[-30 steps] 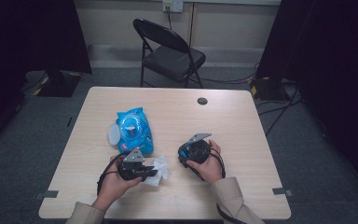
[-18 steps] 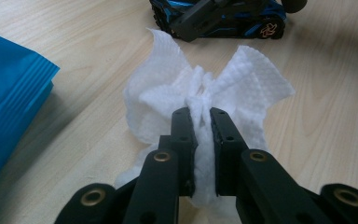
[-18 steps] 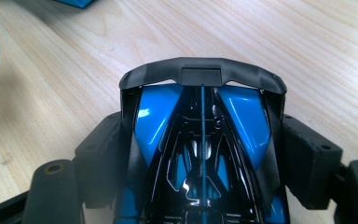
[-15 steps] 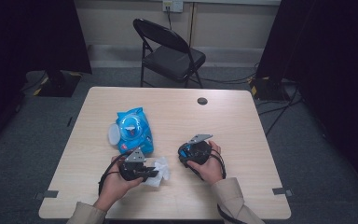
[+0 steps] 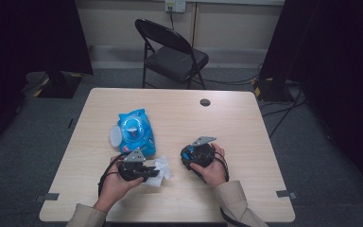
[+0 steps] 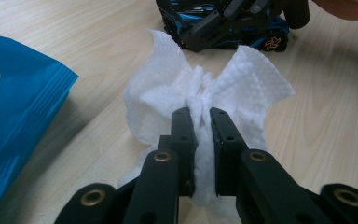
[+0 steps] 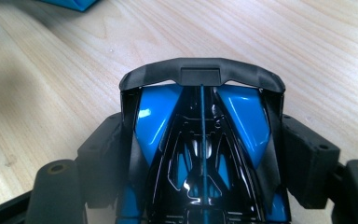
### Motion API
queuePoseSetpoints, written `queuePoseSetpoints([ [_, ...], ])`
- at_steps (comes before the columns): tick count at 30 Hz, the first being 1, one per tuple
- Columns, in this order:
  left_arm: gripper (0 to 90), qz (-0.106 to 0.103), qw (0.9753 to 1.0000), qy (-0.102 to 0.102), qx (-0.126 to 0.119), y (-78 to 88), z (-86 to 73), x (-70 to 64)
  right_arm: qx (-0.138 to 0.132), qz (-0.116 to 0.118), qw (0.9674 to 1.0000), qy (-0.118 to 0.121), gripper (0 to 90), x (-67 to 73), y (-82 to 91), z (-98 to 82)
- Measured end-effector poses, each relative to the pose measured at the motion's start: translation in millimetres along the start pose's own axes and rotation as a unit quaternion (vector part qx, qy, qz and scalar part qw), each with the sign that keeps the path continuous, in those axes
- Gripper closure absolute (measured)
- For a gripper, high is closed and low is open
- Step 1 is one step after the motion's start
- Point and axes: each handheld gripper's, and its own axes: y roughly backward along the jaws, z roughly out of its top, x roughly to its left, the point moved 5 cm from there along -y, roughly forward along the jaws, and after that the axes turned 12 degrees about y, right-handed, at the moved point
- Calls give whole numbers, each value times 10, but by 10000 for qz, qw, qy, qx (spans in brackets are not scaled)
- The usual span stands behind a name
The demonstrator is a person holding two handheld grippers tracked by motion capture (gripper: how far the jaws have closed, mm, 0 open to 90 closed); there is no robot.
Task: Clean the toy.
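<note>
We count 2 grippers, 1 white wipe, 1 toy car, 1 blue wipe pack, 1 table and 1 folding chair. Nearest to us, the left gripper (image 5: 153, 173) has its jaws drawn almost together and clamped on the white wipe (image 6: 205, 100); in the left gripper view the bunched cloth is pinched between the 2 black jaws and fans out beyond their tips, its loose edge lying on the table (image 5: 246, 127). Beside it, the right gripper (image 5: 189, 153) grips the blue-and-black toy car (image 7: 200, 140); its jaws stand wide, have just been closing slightly, and press on the 2 flanks of the car body, whose black rear wing lies just past the jaw tips. The car faces the wipe, near it; we cannot tell whether they touch. Farther off, the blue wipe pack (image 5: 135, 131) lies flat just behind the left gripper. The folding chair (image 5: 170, 52) stands beyond the table's far edge.
</note>
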Motion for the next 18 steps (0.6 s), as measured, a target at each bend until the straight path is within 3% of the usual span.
queuePoseSetpoints([
  [18, 817, -141, 9997, 144, -134, 42, 76, -2, -450, 101, 9988, -173, 257, 1, 205, -2],
])
